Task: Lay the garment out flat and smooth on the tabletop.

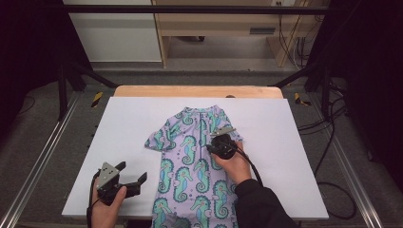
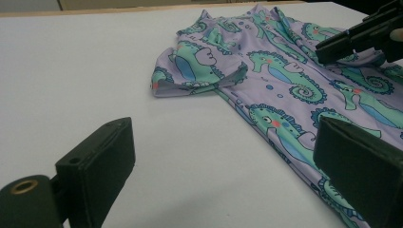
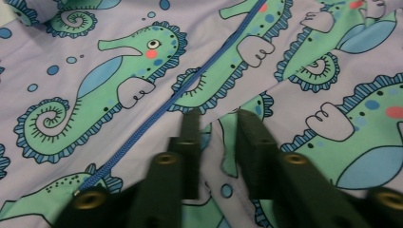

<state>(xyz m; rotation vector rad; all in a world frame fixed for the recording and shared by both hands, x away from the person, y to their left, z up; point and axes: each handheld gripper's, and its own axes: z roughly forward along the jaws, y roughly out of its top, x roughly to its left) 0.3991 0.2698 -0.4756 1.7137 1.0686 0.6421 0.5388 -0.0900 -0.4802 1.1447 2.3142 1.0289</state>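
Right claw (image 3: 216,142) pinching swimsuit (image 3: 119,71)

A recording lab or test studio: the white-covered wooden tabletop (image 1: 142,118) stands inside a black metal frame (image 1: 190,8), with black cables (image 1: 328,142) trailing over grey carpet (image 1: 47,142) to its right and plain plywood furniture (image 1: 214,28) behind it.
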